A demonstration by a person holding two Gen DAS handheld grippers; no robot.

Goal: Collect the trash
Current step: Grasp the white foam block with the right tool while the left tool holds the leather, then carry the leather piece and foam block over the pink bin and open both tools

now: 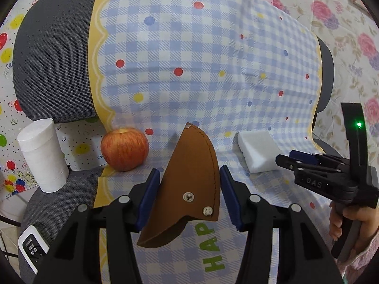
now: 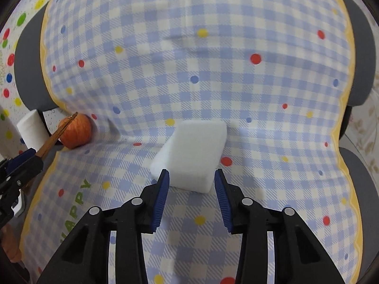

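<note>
A brown leather sheath (image 1: 189, 165) with metal rivets hangs above the checked cloth, and my left gripper (image 1: 189, 179) is shut on it, one blue pad on each side. In the right wrist view the sheath (image 2: 59, 132) shows edge-on, sticking out of the left gripper (image 2: 28, 156). A white foam block (image 2: 194, 151) lies on the cloth. My right gripper (image 2: 191, 177) hovers at its near edge, open, its pads apart from the foam. From the left wrist view the right gripper (image 1: 284, 161) sits just right of the foam block (image 1: 255, 153), with a hand on its handle.
A blue-and-white checked cloth (image 1: 189, 71) drapes a grey mesh chair (image 1: 52, 59). A red apple (image 1: 124, 150) rests at the cloth's left edge, a white paper roll (image 1: 42, 158) stands beside it, and a white device with a display (image 1: 32, 248) lies at the lower left.
</note>
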